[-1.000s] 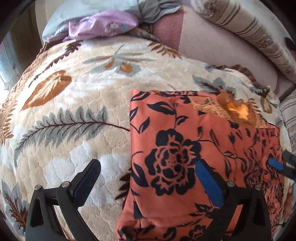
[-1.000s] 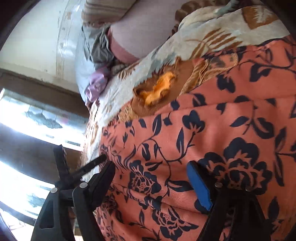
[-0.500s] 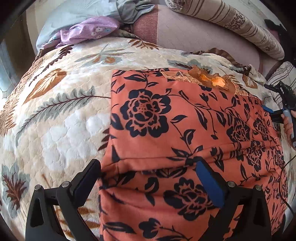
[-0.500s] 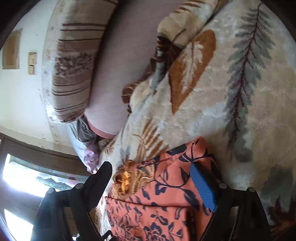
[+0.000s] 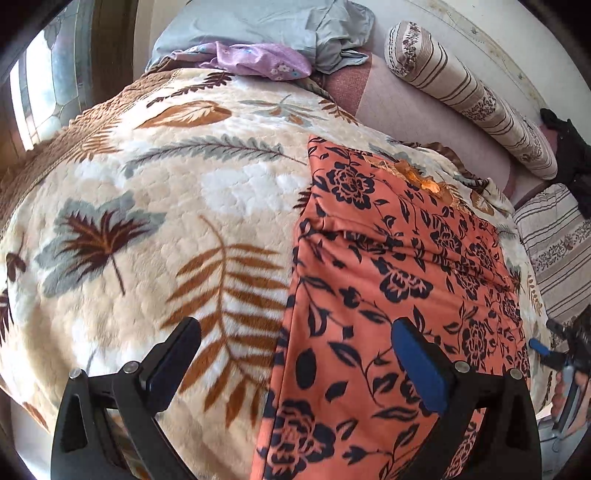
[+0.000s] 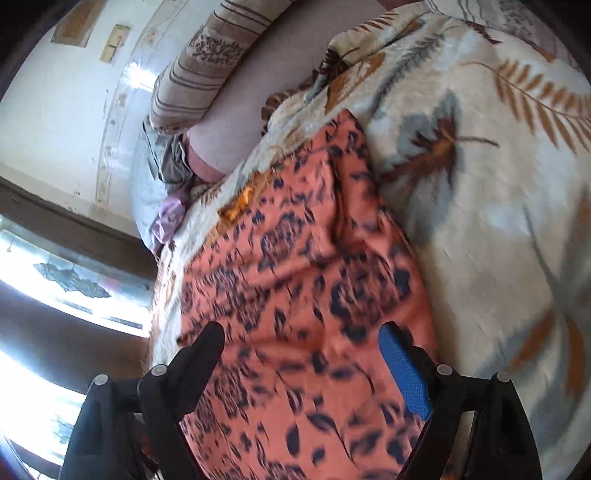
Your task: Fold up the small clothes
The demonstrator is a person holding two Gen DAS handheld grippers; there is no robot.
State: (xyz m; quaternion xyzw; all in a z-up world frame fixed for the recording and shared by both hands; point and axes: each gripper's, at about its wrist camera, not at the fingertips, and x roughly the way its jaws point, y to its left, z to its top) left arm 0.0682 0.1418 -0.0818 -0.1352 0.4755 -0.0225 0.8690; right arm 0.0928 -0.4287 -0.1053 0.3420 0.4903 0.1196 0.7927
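Note:
An orange garment with a black flower print (image 5: 399, 280) lies spread flat on the leaf-patterned blanket (image 5: 155, 229); it also shows in the right wrist view (image 6: 306, 280), blurred. A fold crease crosses it near its far end. My left gripper (image 5: 295, 350) is open and empty, hovering over the garment's near left edge. My right gripper (image 6: 301, 350) is open and empty over the garment's near end; it shows in the left wrist view (image 5: 554, 354) at the garment's right edge.
A striped bolster pillow (image 5: 469, 96) and a pink cushion (image 5: 410, 110) lie behind the blanket. A purple cloth (image 5: 258, 61) and grey-blue cloth (image 5: 266, 26) are heaped at the back. A window (image 6: 48, 280) stands at the left.
Both grippers have pulled back toward the near side, so more of the garment and blanket shows. The garment now lies lengthwise and flat. Both grippers stay open.

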